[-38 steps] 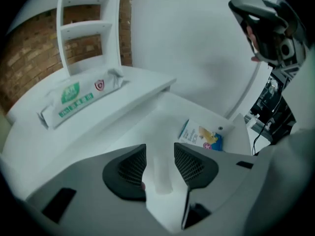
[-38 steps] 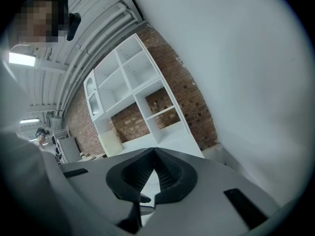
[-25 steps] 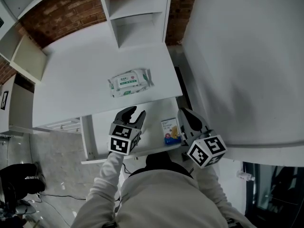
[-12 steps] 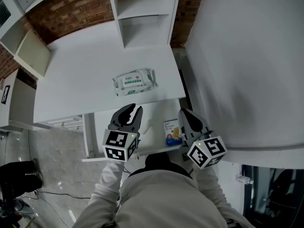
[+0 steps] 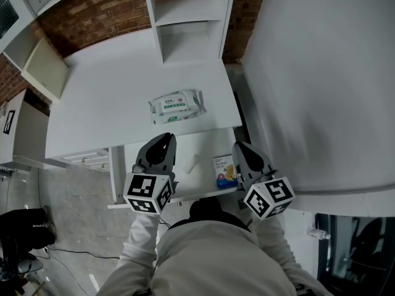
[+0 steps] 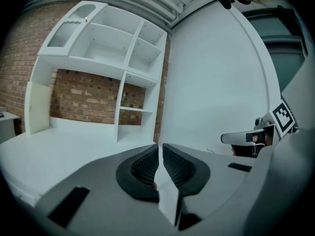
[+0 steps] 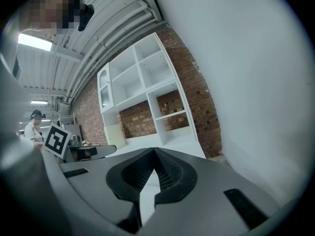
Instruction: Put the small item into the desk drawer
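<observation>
The desk drawer stands pulled out below the front edge of the white desk. A small printed box lies flat in its right part, and a thin white stick lies near the middle. My left gripper hovers over the drawer's left side, its jaws closing and almost together with nothing between them; the left gripper points at the shelf unit. My right gripper is shut and empty just right of the box, and the right gripper shows its tips meeting.
A pack of wet wipes lies on the desk behind the drawer. A white shelf unit stands at the back against a brick wall. A large white wall panel rises on the right. A low cabinet stands left of the desk.
My left gripper's jaws have gone from wide apart to nearly together, and it has drawn back a little to the left. The right gripper and the box have stayed put.
</observation>
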The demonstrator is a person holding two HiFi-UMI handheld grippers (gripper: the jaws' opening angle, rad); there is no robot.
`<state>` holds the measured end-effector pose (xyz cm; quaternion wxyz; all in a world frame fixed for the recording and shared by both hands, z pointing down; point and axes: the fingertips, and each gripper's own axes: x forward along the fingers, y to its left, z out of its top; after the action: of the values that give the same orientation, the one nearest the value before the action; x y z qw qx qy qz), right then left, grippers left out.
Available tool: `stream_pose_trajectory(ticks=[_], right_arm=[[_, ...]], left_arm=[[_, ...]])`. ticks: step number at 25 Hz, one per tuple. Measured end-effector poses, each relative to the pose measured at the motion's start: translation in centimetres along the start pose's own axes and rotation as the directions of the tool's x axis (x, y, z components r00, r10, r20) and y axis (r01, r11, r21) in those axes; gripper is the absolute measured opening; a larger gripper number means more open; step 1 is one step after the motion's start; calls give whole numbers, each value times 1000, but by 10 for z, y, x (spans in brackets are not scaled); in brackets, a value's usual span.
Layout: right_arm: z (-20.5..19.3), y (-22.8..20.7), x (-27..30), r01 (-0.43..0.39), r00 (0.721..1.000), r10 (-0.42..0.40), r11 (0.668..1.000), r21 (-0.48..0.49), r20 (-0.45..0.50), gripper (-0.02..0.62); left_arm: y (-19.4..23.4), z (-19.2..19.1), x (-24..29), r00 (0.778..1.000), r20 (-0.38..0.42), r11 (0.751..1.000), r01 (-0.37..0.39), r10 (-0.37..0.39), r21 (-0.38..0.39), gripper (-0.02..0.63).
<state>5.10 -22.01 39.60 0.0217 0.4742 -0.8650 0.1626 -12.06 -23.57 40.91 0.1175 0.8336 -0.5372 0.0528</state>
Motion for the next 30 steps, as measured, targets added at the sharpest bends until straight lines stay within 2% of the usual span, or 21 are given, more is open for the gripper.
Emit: stream_pose_trajectory(ticks=[11, 30], right_arm=[[-1, 3, -5, -5, 1000, 5, 1000, -23, 2, 28], [-1, 10, -13, 0, 1000, -1, 999, -53, -9, 26]], left_arm=[[3, 8, -20, 997, 61, 998, -37, 40, -47, 25], [9, 12, -39, 995, 78, 997, -58, 63, -60, 25]])
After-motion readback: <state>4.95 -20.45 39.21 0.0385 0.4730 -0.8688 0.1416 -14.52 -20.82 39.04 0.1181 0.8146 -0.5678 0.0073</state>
